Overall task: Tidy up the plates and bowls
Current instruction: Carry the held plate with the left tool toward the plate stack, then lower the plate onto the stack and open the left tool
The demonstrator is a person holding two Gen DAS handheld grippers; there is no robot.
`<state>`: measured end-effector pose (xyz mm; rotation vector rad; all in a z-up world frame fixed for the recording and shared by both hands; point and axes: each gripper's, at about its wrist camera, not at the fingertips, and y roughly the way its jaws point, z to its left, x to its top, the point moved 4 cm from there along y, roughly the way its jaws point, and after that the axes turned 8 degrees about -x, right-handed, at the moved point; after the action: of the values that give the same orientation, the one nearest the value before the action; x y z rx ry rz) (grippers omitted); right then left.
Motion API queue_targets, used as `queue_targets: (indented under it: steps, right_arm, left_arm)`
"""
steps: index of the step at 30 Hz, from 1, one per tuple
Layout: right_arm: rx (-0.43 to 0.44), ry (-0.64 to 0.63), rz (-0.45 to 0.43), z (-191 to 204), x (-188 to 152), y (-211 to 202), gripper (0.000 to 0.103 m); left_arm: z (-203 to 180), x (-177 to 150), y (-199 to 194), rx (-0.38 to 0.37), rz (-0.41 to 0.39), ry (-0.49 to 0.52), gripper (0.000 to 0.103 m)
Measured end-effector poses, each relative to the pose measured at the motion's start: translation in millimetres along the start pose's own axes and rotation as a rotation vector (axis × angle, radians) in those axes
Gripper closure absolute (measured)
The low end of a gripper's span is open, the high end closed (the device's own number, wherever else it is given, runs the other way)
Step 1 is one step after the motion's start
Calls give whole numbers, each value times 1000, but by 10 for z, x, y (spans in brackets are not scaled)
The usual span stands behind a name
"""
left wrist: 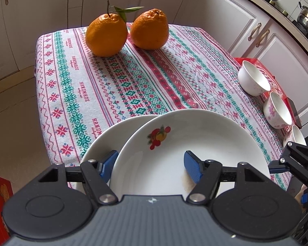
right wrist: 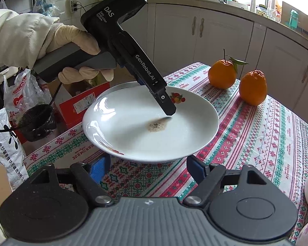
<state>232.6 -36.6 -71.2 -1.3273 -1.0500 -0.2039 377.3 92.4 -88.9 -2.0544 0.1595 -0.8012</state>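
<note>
The left gripper (left wrist: 152,164) pinched the fruit-print plate's (left wrist: 195,135) near rim, tilted over the second plate (left wrist: 104,141) on the tablecloth (left wrist: 133,78). The right gripper (right wrist: 147,168) hung empty, half-open. Best lowered level, centred, before release.

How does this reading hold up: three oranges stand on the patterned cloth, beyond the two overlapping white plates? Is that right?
Wrong on the count only. Two oranges, not three, stand on the patterned cloth. The left wrist view shows them side by side, and the right wrist view agrees. The rest holds: they stand beyond the two overlapping white plates.
</note>
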Motion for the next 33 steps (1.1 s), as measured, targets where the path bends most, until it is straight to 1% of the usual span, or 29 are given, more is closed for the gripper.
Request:
queue_targets:
  steps: [18,26,29,33]
  right_arm:
    - [3,-7,-14,14,11,-4,18]
    - [0,-11,-13,24,12,37,18]
    - [-4,-7,-16,19,11,35,13]
    - [-11,5,-21,-19,4,21,3]
  left_arm:
    - [-23,14,-108,40,-6,34,34]
    - [21,13,-145,48,-19,26,34]
    - [8,22,-167,51,-24,30,32]
    - [-8,18,-186,54,-28,33,32]
